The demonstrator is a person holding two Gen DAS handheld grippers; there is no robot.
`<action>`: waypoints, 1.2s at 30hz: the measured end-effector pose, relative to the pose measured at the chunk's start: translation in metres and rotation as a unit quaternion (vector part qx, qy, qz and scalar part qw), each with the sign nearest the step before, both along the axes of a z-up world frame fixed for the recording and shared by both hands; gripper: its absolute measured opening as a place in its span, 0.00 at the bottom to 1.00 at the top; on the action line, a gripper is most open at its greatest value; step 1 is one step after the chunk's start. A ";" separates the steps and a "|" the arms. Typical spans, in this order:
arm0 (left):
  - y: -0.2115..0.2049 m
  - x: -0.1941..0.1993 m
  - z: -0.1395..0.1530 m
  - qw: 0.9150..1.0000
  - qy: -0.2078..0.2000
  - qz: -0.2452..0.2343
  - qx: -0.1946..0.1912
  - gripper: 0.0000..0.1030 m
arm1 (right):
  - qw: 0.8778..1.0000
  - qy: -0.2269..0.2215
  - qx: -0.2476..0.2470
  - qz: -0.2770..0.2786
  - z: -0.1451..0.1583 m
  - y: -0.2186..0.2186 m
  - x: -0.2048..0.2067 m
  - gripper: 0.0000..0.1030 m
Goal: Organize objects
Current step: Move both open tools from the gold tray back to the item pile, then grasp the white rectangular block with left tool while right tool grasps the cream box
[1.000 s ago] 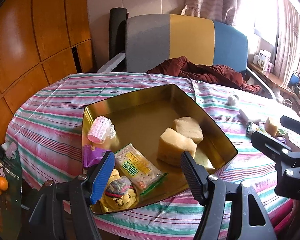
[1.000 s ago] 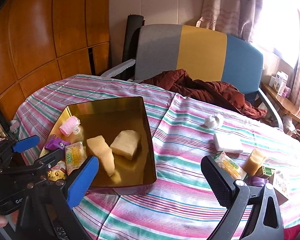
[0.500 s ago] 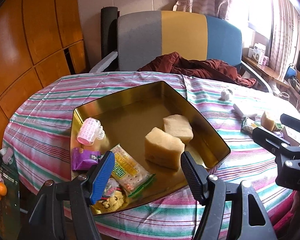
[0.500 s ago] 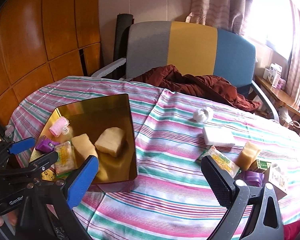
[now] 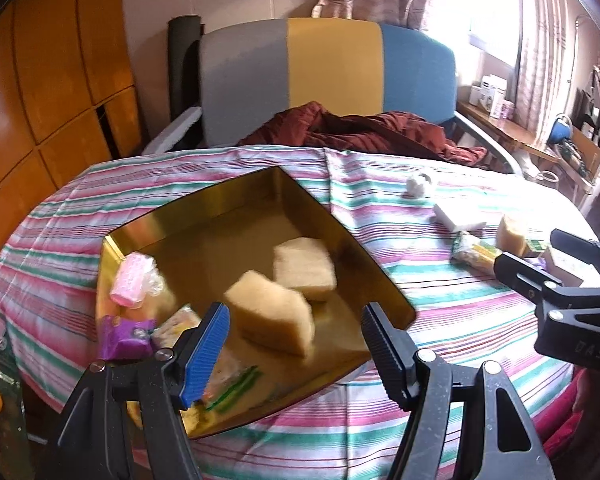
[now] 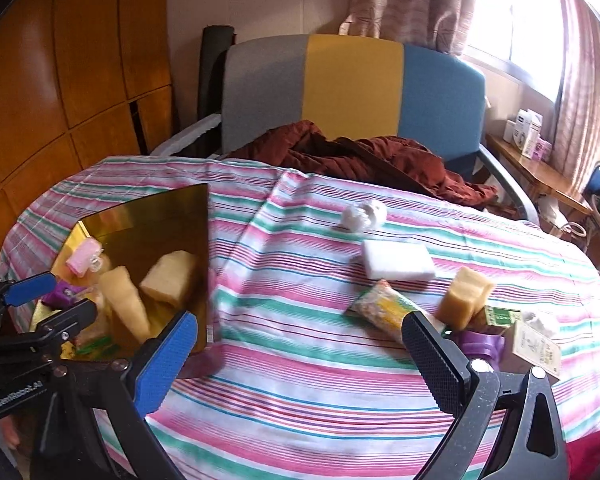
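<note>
On table (image 6: 300,380) left side, gold tray (image 5: 220,216) holds two sponges (image 5: 272,316), pink roll (image 5: 130,278), purple packet (image 5: 124,334). Near right edge lie white block (image 6: 396,260), snack pack (image 6: 380,308), sponge (image 6: 464,296). Left claw (image 5: 296,340) spread, empty, over tray. Right claw (image 6: 300,352) spread, empty, over cloth.

A gold tray (image 5: 220,216) at left holds two tan sponges (image 5: 272,316) and packets. More sponges, a snack packet (image 6: 384,308) and boxes lie scattered right.

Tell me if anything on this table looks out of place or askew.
The gold tray looks tilted: its near corner seems lifted off the striped tablecloth. Several items, including a white block and a snack packet, lie loose outside it.
</note>
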State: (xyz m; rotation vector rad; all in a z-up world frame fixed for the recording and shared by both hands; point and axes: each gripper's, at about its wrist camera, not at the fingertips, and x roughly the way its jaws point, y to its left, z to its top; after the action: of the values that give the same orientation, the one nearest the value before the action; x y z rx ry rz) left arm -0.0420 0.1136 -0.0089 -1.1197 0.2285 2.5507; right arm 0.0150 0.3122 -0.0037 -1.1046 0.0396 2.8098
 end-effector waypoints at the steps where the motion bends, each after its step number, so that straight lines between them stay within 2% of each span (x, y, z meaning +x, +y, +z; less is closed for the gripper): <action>1: 0.004 -0.001 0.000 1.000 -0.003 -0.006 0.002 0.68 | 1.000 -0.001 0.002 -0.005 0.000 0.005 0.000 1.00; 7: 0.037 -0.005 0.001 0.998 -0.017 -0.050 0.017 0.68 | 0.999 -0.019 0.018 -0.035 -0.002 0.056 -0.002 1.00; 11: 0.068 -0.006 0.001 0.996 -0.022 -0.090 0.014 0.68 | 0.994 -0.024 0.024 -0.104 0.001 0.120 0.000 1.00; 16: 0.102 -0.014 -0.006 0.992 -0.043 -0.116 0.006 0.68 | 0.979 -0.029 0.018 -0.203 -0.007 0.202 0.016 1.00; 20: 0.129 -0.023 -0.015 0.987 -0.084 -0.137 0.010 0.68 | 0.960 -0.019 -0.050 -0.276 -0.021 0.251 0.039 1.00; 22: 0.143 -0.029 -0.021 0.984 -0.110 -0.141 0.018 0.68 | 0.952 -0.012 -0.090 -0.291 -0.023 0.263 0.044 1.00; 29: 0.194 -0.057 -0.046 0.966 -0.210 -0.138 0.059 0.66 | 0.945 0.012 -0.123 -0.303 -0.021 0.270 0.053 1.00; 31: 0.204 -0.071 -0.045 0.970 -0.200 -0.123 0.062 0.66 | 0.945 0.015 -0.127 -0.300 -0.020 0.270 0.053 1.00; 32: 0.211 -0.081 -0.044 0.975 -0.184 -0.116 0.050 0.66 | 0.946 0.016 -0.129 -0.298 -0.019 0.271 0.054 1.00; 34: 0.225 -0.094 -0.044 0.978 -0.170 -0.120 0.012 0.66 | 0.947 0.017 -0.131 -0.293 -0.019 0.271 0.053 1.00; 36: 0.243 -0.099 -0.045 0.979 -0.137 -0.152 -0.023 0.67 | 0.948 0.015 -0.136 -0.288 -0.020 0.270 0.052 1.00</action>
State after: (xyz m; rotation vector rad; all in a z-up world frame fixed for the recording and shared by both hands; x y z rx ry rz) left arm -0.1412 0.3564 -0.0538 -1.3249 0.3603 2.1105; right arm 0.0665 0.5821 -0.0234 -0.9045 0.6570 2.3289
